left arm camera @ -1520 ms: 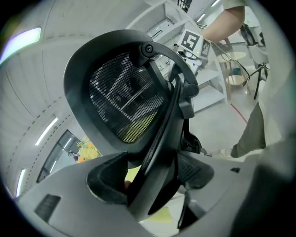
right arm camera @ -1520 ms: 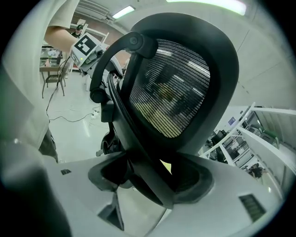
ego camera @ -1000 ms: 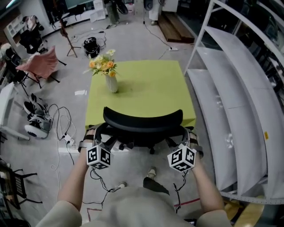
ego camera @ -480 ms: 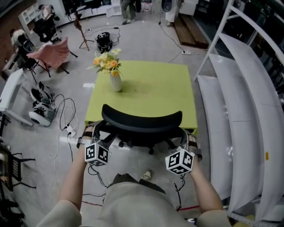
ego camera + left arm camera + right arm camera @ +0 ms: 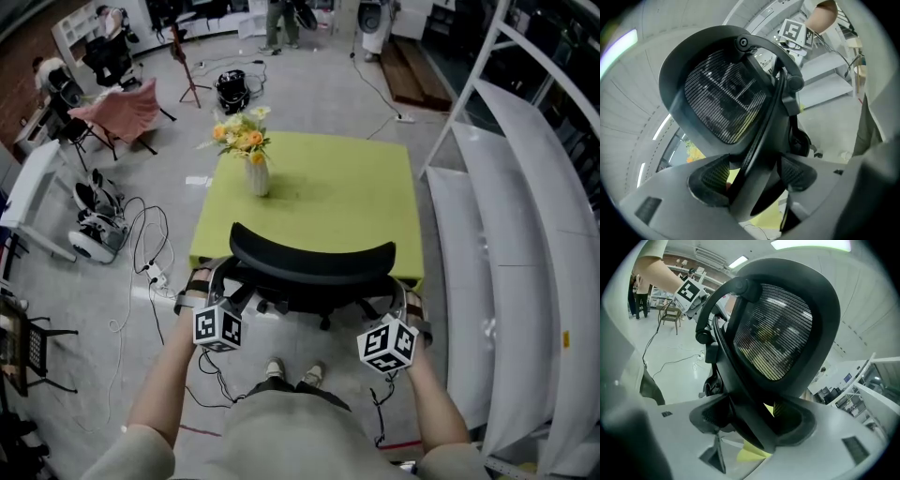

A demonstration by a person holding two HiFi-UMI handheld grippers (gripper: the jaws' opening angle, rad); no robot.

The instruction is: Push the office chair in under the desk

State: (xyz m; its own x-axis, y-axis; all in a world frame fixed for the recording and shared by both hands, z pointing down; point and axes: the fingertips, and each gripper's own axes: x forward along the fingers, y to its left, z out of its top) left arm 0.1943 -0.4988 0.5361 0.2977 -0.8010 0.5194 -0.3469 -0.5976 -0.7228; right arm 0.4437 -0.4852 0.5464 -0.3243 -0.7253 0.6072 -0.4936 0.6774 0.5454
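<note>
Grey workshop floor [image 5: 309,89], strewn with cables, surrounds a green-topped desk [image 5: 328,202] that carries a vase [image 5: 259,175] of flowers at its far left. From the head view you stand square behind the chair [image 5: 314,262], whose curved back lies along the desk's near edge, so the seat looks mostly tucked under. The left gripper [image 5: 202,286] and right gripper [image 5: 405,307] sit at opposite ends of the back, a stance that should keep the push straight, with the white rack [image 5: 525,244] close on your right. Seen from the left gripper view, the left gripper [image 5: 754,174] stands wide with a dark strut of the chair [image 5: 724,101] running up between its pads; the hold appears to be a clamp on that strut, low on the frame where a shove will not tip the mesh back. Seen from the right gripper view, the right gripper [image 5: 754,420] mirrors it, pads closed around the opposite strut of the chair [image 5: 778,329], which fills the gap. Green desk edge shows just past both jaws, which suggests little travel remains.
</note>
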